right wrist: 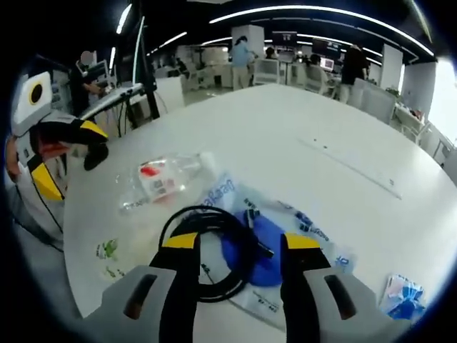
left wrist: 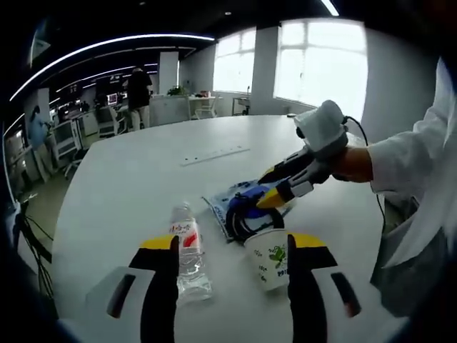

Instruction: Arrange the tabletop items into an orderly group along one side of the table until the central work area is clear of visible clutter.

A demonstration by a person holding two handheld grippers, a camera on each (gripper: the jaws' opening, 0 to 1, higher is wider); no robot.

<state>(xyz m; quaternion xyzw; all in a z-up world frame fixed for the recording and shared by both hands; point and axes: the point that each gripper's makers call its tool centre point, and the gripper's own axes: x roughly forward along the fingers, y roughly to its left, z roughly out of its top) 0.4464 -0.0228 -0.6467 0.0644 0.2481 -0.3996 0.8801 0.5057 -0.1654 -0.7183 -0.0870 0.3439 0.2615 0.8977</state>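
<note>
Progress check: the white surface (left wrist: 128,186) carries a loose cluster of items, none lined up along an edge, so I judge the arranging as barely begun. Left claw (left wrist: 232,250) has its jaws apart and holds nothing; the clear plastic water bottle (left wrist: 188,254) lies on its side just inside the left jaw, cap pointing away, and the white paper cup (left wrist: 270,256) with green print stands upright just inside the right jaw. Just beyond the cup sit the blue-and-white plastic bag (left wrist: 228,204) and the coiled black cable (left wrist: 246,218) lying on it. Right claw (right wrist: 239,246), seen reaching in from the right in the left gripper view (left wrist: 275,187), hovers over that bag with jaws apart; whether a jaw touches the cable cannot be told. In the right gripper view the cable coil (right wrist: 207,250) passes under the claw's left jaw, the bag (right wrist: 285,236) spreads beneath and ahead, the bottle (right wrist: 164,179) lies ahead-left, the cup (right wrist: 107,257) sits far left, blurred. A small blue-and-white packet (right wrist: 403,293) lies well apart to the right. Left to do: gather bottle, cup, bag, cable and packet to one side; the surface beyond the claws looks bare apart from a flat strip (left wrist: 214,154)
</note>
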